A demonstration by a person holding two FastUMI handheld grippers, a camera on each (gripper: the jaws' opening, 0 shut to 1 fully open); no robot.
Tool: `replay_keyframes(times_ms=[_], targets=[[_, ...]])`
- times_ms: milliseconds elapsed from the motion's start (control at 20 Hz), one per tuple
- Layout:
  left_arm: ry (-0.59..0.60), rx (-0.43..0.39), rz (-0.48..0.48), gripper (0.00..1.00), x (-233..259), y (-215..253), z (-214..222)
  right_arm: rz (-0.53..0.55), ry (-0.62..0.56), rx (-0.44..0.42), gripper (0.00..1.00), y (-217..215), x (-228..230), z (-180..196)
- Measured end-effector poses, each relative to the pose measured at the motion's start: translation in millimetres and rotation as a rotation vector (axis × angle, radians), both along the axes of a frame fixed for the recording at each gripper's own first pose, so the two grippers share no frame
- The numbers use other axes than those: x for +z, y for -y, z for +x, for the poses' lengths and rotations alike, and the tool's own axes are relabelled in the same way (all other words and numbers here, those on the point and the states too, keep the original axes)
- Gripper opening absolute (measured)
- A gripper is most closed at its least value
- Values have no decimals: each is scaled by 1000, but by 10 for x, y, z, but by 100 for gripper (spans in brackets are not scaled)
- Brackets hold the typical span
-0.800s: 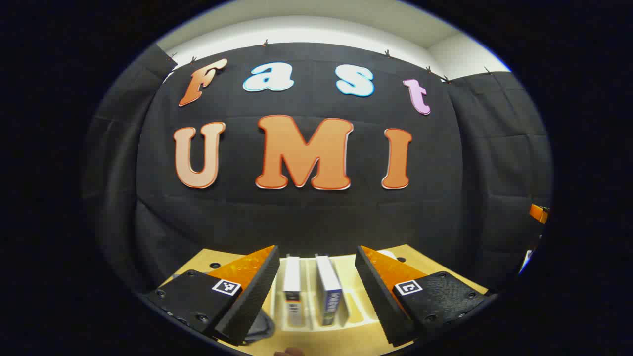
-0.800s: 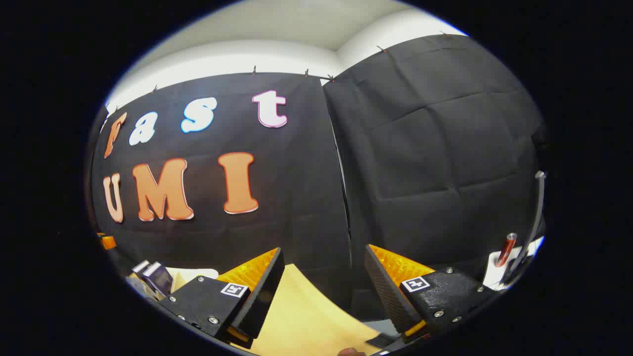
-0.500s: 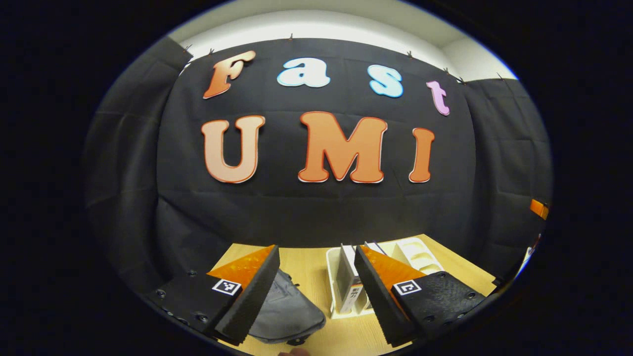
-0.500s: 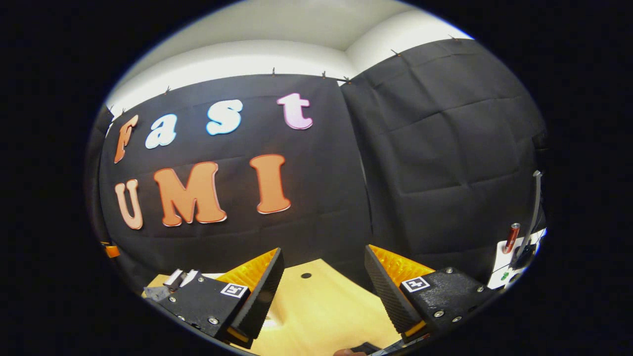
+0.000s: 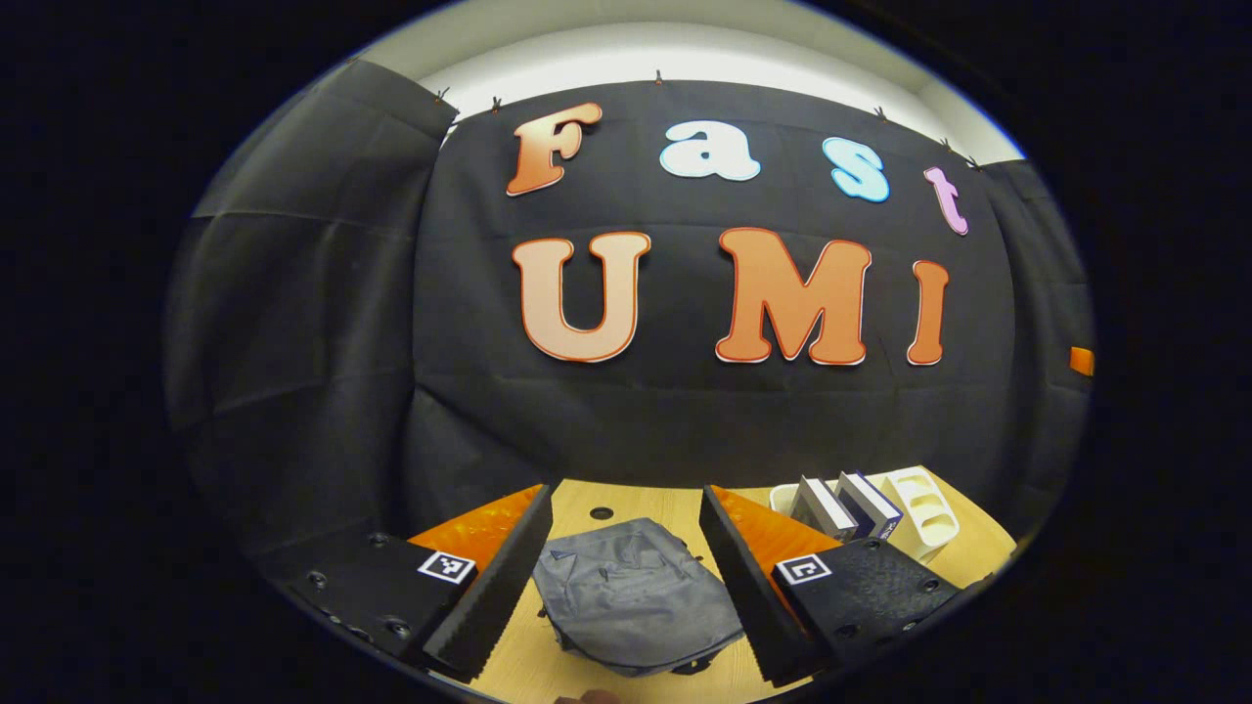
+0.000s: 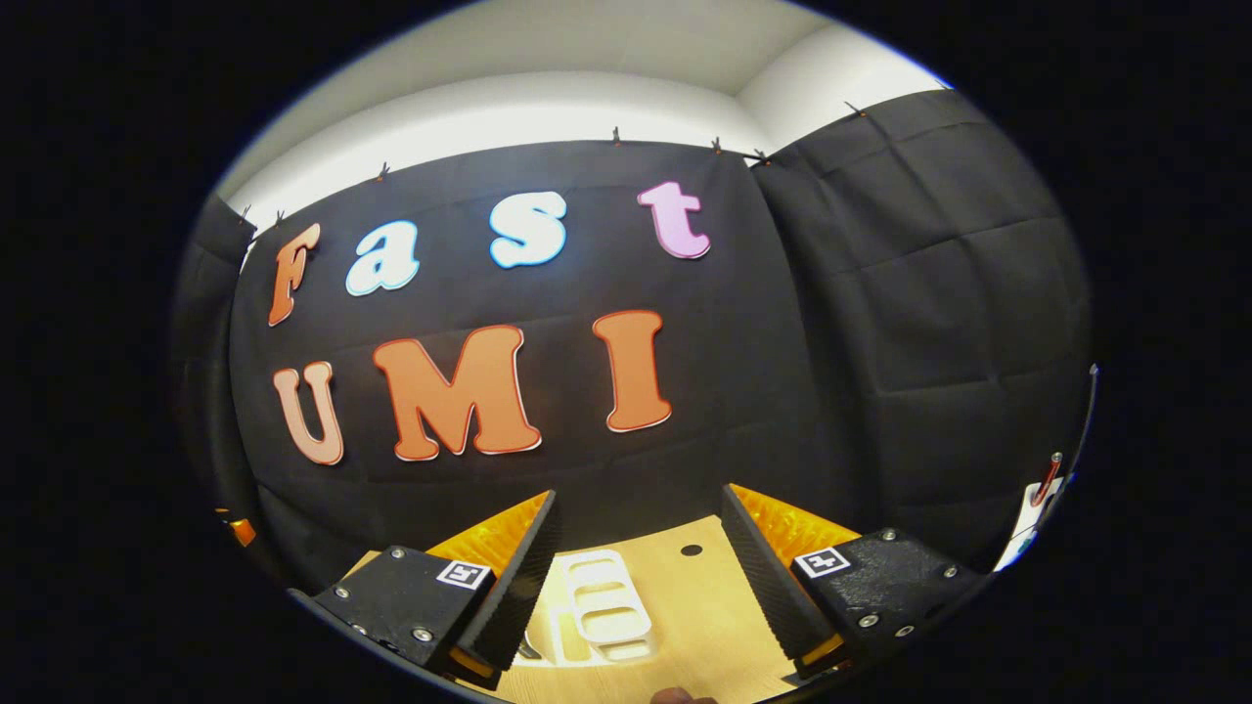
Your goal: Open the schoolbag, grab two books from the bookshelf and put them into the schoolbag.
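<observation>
Left gripper view: schoolbag (image 5: 634, 594), apparently zipped, between spread claw (image 5: 626, 587).

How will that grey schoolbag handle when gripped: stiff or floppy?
Probably floppy: the schoolbag lies slumped and creased on the table, so it looks soft. Pinched fabric would likely lift alone and sag. It seems nearly empty, so probably light.

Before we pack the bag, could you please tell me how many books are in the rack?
2: two upright books, side by side in the white slotted rack.
</observation>
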State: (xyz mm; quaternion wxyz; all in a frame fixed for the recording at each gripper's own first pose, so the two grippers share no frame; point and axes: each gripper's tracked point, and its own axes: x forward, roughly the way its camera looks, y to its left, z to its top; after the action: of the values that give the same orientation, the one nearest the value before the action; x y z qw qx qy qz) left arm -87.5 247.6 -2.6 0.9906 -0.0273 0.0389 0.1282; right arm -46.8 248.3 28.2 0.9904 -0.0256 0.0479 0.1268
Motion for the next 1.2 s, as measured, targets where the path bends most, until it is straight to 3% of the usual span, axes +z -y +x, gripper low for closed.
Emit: replay_keyframes(times_ms=[300, 550, 800, 1200], targets=[[21, 95, -3, 96, 119, 67, -7, -141, 46, 235, 97, -670, -155, 90], [28, 202, 16, 96, 150, 109, -56, -57, -109, 404, 97, -1103, -542, 74], [26, 188, 36, 95, 129, 78, 52, -85, -131, 399, 97, -1207, -715, 89], [37, 54, 131, 97, 253, -366, 555, -63, -137, 219, 97, -1324, -884, -40]])
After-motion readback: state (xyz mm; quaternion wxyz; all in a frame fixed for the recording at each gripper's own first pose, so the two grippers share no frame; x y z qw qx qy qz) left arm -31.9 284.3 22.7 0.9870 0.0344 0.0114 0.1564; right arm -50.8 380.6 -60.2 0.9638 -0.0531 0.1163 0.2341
